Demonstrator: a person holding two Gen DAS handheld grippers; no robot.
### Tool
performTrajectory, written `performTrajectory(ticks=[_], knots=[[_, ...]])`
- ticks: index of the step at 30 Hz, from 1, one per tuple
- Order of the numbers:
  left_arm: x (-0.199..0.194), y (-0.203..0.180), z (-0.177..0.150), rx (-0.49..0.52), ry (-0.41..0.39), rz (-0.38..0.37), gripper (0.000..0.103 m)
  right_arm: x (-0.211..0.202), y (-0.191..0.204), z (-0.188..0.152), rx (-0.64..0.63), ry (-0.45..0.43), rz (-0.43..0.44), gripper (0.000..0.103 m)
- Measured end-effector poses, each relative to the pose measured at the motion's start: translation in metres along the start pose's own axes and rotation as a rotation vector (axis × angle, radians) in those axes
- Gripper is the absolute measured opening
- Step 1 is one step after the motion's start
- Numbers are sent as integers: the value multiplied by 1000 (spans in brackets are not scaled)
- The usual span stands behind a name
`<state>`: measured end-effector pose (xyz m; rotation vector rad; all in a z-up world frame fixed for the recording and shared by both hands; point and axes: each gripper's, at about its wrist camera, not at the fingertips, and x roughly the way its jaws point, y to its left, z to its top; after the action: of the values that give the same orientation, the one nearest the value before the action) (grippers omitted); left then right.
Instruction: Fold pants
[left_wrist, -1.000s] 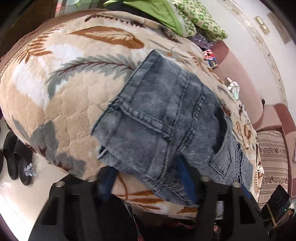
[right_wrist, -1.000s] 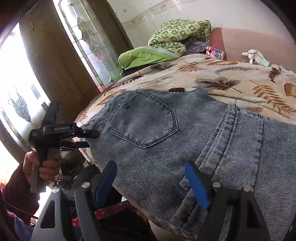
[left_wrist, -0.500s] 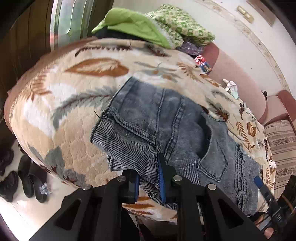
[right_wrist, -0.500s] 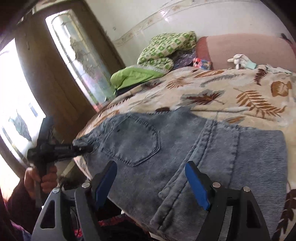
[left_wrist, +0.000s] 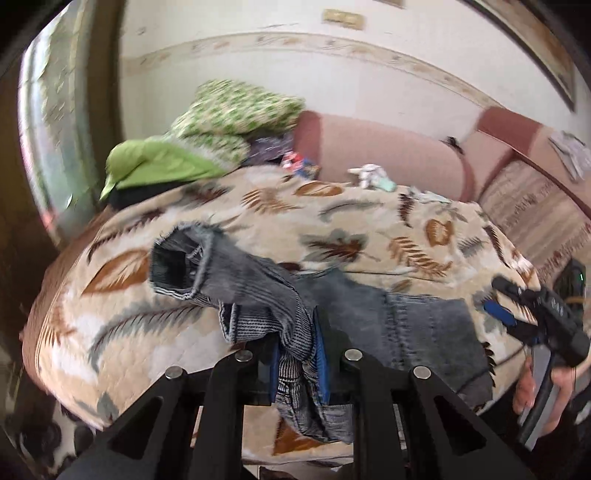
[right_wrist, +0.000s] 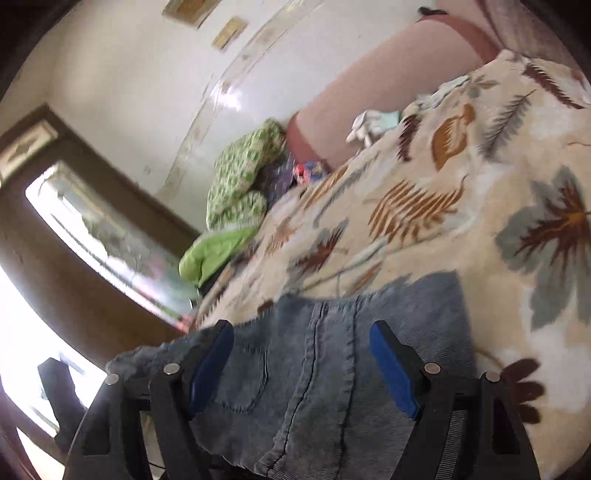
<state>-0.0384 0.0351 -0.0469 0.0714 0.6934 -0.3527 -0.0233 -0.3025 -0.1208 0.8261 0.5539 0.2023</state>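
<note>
We've got the left gripper (left_wrist: 299, 354) clamped on a bunched fold of the jeans (left_wrist: 417, 325) at lower centre of the left wrist view; its fingers (left_wrist: 320, 363) have just been closing and now pinch the denim between the blue pads, with cloth spilling out below them. From that pinch a leg rises toward the upper left of the frame, its frayed hem (left_wrist: 177, 262) gaping open above the blanket (left_wrist: 369, 229). The rest of the jeans lies flat on the blanket to the right of the gripper, near the bed's front edge. At the right edge of that frame our right gripper (left_wrist: 491, 295) shows up, held by a hand (left_wrist: 543, 391), its blue-tipped fingers pointing left toward the denim; we can't tell from there whether it touches. In the right wrist view the right gripper (right_wrist: 301, 365) has its fingers (right_wrist: 393, 373) spread wide, with the jeans (right_wrist: 406, 317) lying beneath and between them, pads not pressing on the cloth. The denim sits at the bottom of that frame, the leaf-print blanket filling the right side. A green pillow (right_wrist: 218, 251) and a patterned bundle (right_wrist: 243, 177) sit at middle left, by the window (right_wrist: 96, 236). Both frames are fairly blurred.
</note>
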Motion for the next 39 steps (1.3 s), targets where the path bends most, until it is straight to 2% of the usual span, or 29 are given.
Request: performTrajectory(ticks=[3, 5, 9, 10, 12, 15, 17, 18, 19, 20, 22, 25, 29, 33, 39], knots=[[-3, -40, 10, 101, -9, -65, 17, -32, -13, 22, 50, -88, 46, 79], [0, -70, 16, 166, -5, -116, 17, -54, -25, 35, 94, -139, 106, 79], [13, -129, 15, 267, 37, -247, 17, -94, -56, 54, 207, -221, 330, 79], [18, -143, 13, 291, 51, -286, 13, -105, -65, 57, 229, -249, 379, 79], [32, -173, 1, 346, 93, -343, 13, -126, -81, 61, 273, -315, 447, 80], [53, -199, -13, 365, 179, -377, 13, -147, -100, 64, 338, -388, 476, 81], [51, -197, -12, 360, 171, -395, 13, -149, -106, 65, 362, -384, 458, 81], [46, -193, -9, 356, 149, -389, 14, -147, -106, 65, 364, -371, 447, 81], [42, -187, -5, 350, 127, -377, 19, -142, -103, 67, 355, -347, 432, 81], [40, -177, 2, 338, 104, -356, 29, -138, -99, 66, 334, -318, 408, 81], [39, -158, 10, 319, 83, -301, 43, -119, -85, 67, 277, -249, 343, 81], [52, -132, 9, 306, 102, -212, 44, -81, -66, 63, 201, -103, 261, 81], [84, -103, -10, 270, 194, -100, 44, -30, -50, 48, 134, 88, 155, 81], [99, -74, -28, 179, 266, -92, 44, 3, -46, 34, 109, 201, 122, 81], [104, -59, -39, 138, 287, -122, 44, 44, -47, 25, 96, 289, 13, 81]])
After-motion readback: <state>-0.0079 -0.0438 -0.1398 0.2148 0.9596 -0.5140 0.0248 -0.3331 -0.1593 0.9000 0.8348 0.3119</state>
